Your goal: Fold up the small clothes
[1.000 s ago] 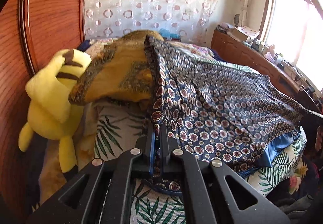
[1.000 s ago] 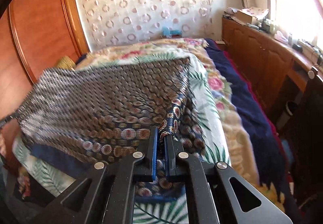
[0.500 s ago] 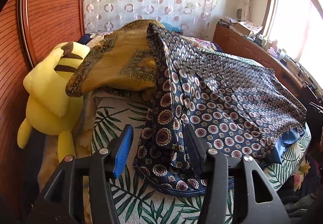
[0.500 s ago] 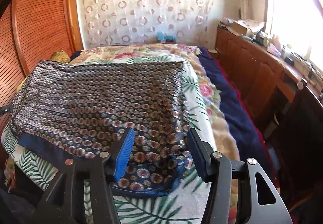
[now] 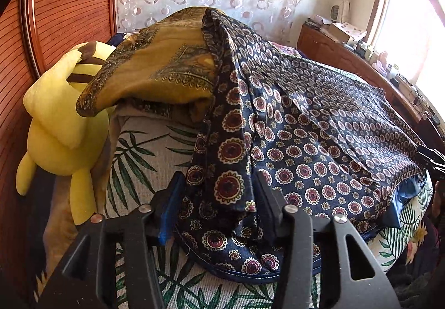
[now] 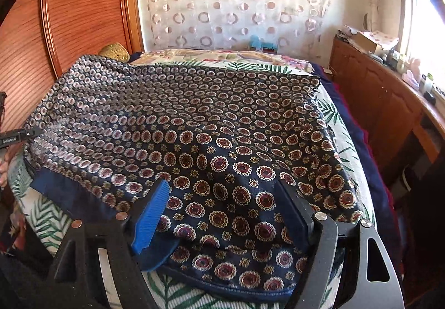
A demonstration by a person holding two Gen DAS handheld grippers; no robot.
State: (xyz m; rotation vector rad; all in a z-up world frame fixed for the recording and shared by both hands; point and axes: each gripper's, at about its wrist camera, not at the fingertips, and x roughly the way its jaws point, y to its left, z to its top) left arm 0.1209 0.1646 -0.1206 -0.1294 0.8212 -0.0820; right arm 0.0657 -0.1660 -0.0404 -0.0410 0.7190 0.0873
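Left wrist: our left gripper [image 5: 219, 209] had just eased slightly narrower, jaws apart, the navy patterned cloth [image 5: 306, 125] slack between them on the bed [image 5: 144, 158].

Right wrist: right gripper [image 6: 222, 209] had just been opening, wide over the cloth's near hem. We judged the fold released; regripping comes next.

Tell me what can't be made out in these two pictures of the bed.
- Left wrist view: the navy patterned cloth and mustard scarf cover a raised mound; what lies beneath is hidden.
- Left wrist view: the yellow plush toy has its head partly under the scarf.
- Right wrist view: small items on the wooden counter are too small and washed out by window glare.
- Right wrist view: the cloth's near hem passes behind the gripper frame.
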